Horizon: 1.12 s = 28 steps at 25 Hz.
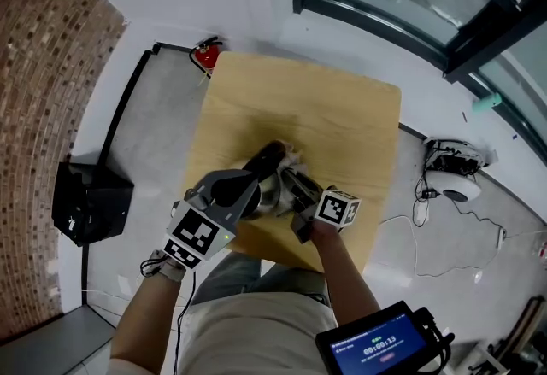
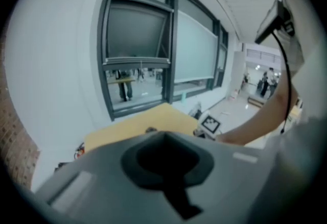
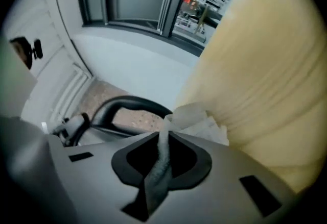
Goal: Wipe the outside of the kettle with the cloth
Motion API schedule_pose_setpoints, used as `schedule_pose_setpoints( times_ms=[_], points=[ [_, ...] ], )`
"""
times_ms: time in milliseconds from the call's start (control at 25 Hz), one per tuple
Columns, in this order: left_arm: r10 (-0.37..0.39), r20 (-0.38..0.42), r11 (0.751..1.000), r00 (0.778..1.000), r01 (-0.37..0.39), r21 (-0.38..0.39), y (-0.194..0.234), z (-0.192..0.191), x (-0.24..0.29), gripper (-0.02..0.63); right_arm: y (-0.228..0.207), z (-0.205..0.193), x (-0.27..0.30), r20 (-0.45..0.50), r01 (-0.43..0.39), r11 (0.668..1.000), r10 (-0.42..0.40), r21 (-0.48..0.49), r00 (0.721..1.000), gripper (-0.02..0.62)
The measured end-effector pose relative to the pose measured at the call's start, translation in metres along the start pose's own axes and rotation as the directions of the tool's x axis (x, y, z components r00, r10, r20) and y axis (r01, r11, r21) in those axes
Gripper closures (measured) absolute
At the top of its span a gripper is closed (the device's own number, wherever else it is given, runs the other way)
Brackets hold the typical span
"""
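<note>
On the wooden table stands a shiny metal kettle with a black handle, largely covered by both grippers. My left gripper reaches over the kettle from the left. Its own grey body fills the left gripper view and hides its jaws. My right gripper comes in from the right, shut on a pale cloth. A twisted strip of that cloth runs back between the jaws. The bunched cloth lies against the kettle's far right side, close by the handle.
A red extinguisher stands on the floor beyond the table's far left corner. A black box sits on the floor to the left. Cables and a white device lie to the right. Dark window frames run along the back.
</note>
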<state>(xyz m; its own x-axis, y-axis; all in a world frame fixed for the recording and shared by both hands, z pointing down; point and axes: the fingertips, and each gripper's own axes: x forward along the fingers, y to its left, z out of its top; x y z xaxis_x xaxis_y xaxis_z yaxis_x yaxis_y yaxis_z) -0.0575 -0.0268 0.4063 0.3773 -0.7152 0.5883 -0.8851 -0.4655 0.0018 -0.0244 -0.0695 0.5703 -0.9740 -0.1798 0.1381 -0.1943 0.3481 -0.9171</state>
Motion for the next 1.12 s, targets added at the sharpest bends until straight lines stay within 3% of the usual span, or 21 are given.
schedule_pose_setpoints(
  times_ms=[40, 120, 200, 240, 280, 360, 400, 480, 560, 640, 760, 840, 1000, 1080, 1120],
  points=[
    [0.004, -0.002, 1.000, 1.000, -0.004, 0.004, 0.000, -0.001, 0.000, 0.606, 0.011, 0.001, -0.002, 0.008, -0.024, 1.000, 0.024, 0.008, 1.000, 0.544],
    [0.000, 0.002, 1.000, 1.000, 0.000, 0.007, 0.000, -0.001, 0.000, 0.607, 0.076, 0.023, -0.011, 0.083, -0.171, 0.984, 0.174, -0.049, 0.981, 0.543],
    [-0.005, 0.006, 1.000, 1.000, 0.005, 0.010, 0.000, -0.001, 0.000, 0.607, 0.151, 0.054, -0.018, 0.176, -0.310, 0.935, 0.339, -0.172, 0.924, 0.545],
    [-0.003, 0.006, 1.000, 1.000, 0.003, 0.016, -0.001, 0.000, 0.000, 0.606, 0.177, 0.066, -0.015, 0.179, -0.325, 0.908, 0.377, -0.264, 0.909, 0.544],
    [0.001, 0.003, 1.000, 1.000, -0.001, 0.023, -0.001, 0.001, 0.001, 0.607, 0.194, 0.070, -0.006, 0.132, -0.305, 0.877, 0.375, -0.370, 0.918, 0.545],
    [0.012, -0.004, 1.000, 1.000, -0.012, 0.029, -0.002, 0.002, 0.003, 0.607, 0.199, 0.066, 0.021, -0.032, -0.241, 0.792, 0.270, -0.561, 0.962, 0.545],
    [0.013, -0.004, 1.000, 1.000, -0.013, 0.022, -0.002, 0.003, 0.003, 0.607, 0.193, 0.065, 0.032, -0.093, -0.219, 0.754, 0.207, -0.619, 0.974, 0.545],
    [0.000, 0.012, 1.000, 1.000, 0.000, -0.006, -0.003, 0.006, 0.002, 0.607, 0.170, 0.076, 0.045, -0.145, -0.166, 0.726, 0.093, -0.667, 0.985, 0.545],
    [-0.011, 0.021, 1.000, 1.000, 0.012, -0.017, -0.004, 0.007, 0.002, 0.607, 0.139, 0.091, 0.057, -0.169, -0.119, 0.742, 0.007, -0.659, 0.986, 0.545],
    [-0.010, 0.018, 1.000, 1.000, 0.010, -0.008, -0.002, 0.005, -0.001, 0.607, 0.099, 0.098, 0.072, -0.199, -0.086, 0.812, -0.038, -0.577, 0.979, 0.543],
    [0.000, 0.021, 1.000, 1.000, 0.000, 0.000, 0.001, 0.000, -0.006, 0.607, 0.029, 0.089, 0.088, -0.223, -0.009, 0.938, -0.073, -0.345, 0.972, 0.545],
    [0.008, 0.021, 1.000, 1.000, -0.008, 0.000, 0.001, -0.001, -0.007, 0.607, -0.001, 0.079, 0.082, -0.176, 0.031, 0.981, -0.065, -0.190, 0.982, 0.545],
    [0.021, 0.033, 1.000, 0.999, -0.020, -0.002, 0.002, 0.003, 0.001, 0.607, -0.002, 0.074, 0.035, 0.031, 0.039, 0.999, -0.039, -0.001, 0.999, 0.545],
    [-0.013, 0.043, 1.000, 0.999, 0.014, -0.028, -0.001, 0.003, 0.001, 0.606, 0.030, 0.063, 0.008, 0.112, -0.105, 0.987, 0.091, 0.122, 0.989, 0.545],
    [-0.046, 0.062, 0.998, 0.997, 0.049, -0.050, -0.002, 0.004, -0.001, 0.606, 0.056, 0.060, -0.004, 0.164, -0.200, 0.968, 0.174, 0.153, 0.971, 0.545]
  ],
)
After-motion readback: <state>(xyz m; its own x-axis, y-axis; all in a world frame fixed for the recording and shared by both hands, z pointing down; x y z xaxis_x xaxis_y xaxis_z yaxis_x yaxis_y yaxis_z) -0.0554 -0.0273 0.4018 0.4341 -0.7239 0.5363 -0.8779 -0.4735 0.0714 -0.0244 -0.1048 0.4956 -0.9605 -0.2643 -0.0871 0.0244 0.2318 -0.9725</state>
